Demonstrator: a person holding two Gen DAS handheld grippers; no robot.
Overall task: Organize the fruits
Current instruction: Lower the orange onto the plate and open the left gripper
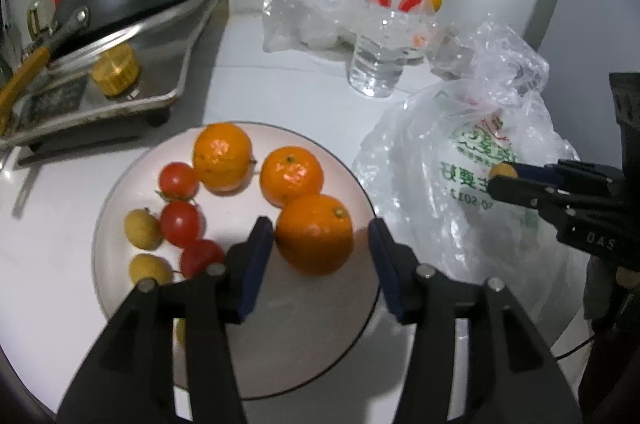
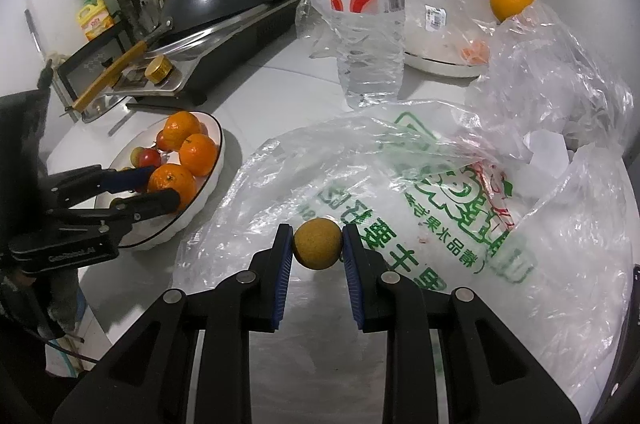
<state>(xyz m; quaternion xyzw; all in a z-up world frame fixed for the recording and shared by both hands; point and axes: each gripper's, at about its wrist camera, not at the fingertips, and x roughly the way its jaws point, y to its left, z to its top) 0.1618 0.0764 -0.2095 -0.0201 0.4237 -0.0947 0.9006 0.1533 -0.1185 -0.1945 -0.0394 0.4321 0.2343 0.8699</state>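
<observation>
Orange tangerines point(image 1: 314, 233), red tomatoes point(image 1: 181, 223), perhaps yellowish longans point(image 1: 143, 228).

Yellow fruit point(image 1: 181, 331) behind left tongs point(image 1: 320, 256)

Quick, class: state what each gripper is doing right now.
Left gripper: open, straddling an orange on the plate.
Right gripper: shut on a small yellowish-brown fruit.

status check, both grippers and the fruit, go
Left gripper open around an orange on the plate. Right gripper shut on a longan above the plastic bag. Nothing blocking.
</observation>
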